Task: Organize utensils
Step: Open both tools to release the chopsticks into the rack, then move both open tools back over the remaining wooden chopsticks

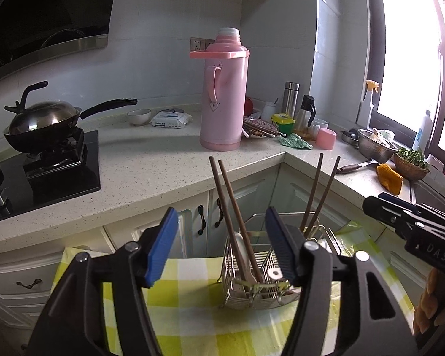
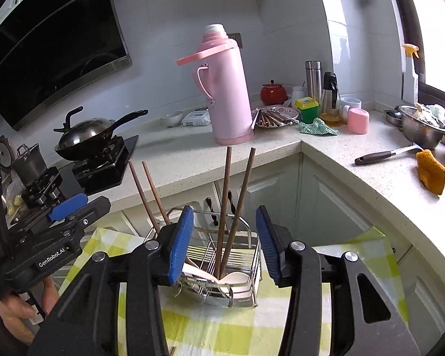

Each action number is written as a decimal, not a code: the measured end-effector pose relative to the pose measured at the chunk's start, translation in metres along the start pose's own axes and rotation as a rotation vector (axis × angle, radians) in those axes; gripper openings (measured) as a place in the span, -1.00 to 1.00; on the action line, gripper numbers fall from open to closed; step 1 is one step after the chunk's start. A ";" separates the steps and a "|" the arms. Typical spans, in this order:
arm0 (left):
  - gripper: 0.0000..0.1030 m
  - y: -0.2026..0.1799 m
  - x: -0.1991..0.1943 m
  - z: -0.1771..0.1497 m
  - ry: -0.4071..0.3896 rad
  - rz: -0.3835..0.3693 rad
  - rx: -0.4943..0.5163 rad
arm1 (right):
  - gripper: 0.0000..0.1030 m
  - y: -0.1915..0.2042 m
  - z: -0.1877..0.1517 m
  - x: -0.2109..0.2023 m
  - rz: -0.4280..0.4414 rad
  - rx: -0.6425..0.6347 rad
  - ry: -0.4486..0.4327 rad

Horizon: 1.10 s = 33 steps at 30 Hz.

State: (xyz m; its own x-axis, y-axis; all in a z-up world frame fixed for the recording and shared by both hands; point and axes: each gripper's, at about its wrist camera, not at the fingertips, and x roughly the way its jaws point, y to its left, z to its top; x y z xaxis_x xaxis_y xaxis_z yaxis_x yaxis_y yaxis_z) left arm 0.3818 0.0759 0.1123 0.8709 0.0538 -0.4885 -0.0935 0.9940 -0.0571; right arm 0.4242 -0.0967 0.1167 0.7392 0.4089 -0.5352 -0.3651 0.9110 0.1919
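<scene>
A wire utensil rack (image 1: 252, 299) (image 2: 253, 255) stands on a yellow-green checked cloth (image 1: 192, 320) (image 2: 222, 332). Two brown chopsticks (image 1: 231, 207) (image 2: 148, 190) lean in its left compartment beside a white spoon (image 1: 241, 249). Another pair (image 1: 320, 190) (image 2: 234, 195) stands in the right compartment above white spoons (image 2: 237, 279). My left gripper (image 1: 221, 219) is open just short of the rack, with nothing between its blue pads. My right gripper (image 2: 225, 213) is open too, in front of the right pair without touching it. Each gripper shows at the edge of the other's view (image 1: 400, 216) (image 2: 71, 207).
On the L-shaped counter (image 1: 163, 160) stand a pink thermos (image 1: 222, 95), a wok on the stove (image 1: 44, 124), a plate of chopsticks (image 2: 276, 117), a colander (image 2: 421, 127), a spatula (image 2: 382, 155) and an orange cloth (image 2: 430, 172). Cabinet doors lie behind the rack.
</scene>
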 end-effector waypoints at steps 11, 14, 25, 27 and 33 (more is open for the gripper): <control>0.74 0.006 -0.045 -0.073 0.014 0.041 0.032 | -0.08 -0.010 -0.074 -0.040 -0.015 0.014 0.013; 0.76 0.009 -0.049 -0.096 0.032 0.039 0.027 | -0.06 -0.013 -0.098 -0.045 -0.025 0.020 0.023; 0.84 0.014 -0.065 -0.163 0.069 0.004 -0.018 | 0.04 -0.006 -0.180 -0.059 -0.053 -0.013 0.058; 0.84 0.011 -0.066 -0.176 0.089 0.008 -0.008 | 0.04 -0.004 -0.193 -0.060 -0.041 -0.007 0.072; 0.85 0.011 -0.070 -0.212 0.129 0.025 -0.005 | 0.04 0.000 -0.226 -0.054 -0.042 0.004 0.117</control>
State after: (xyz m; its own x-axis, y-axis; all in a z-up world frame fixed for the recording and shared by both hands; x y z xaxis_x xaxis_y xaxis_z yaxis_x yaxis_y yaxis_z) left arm 0.2180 0.0628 -0.0384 0.7989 0.0657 -0.5979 -0.1174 0.9919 -0.0478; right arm 0.2561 -0.1312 -0.0402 0.6825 0.3613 -0.6353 -0.3324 0.9276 0.1705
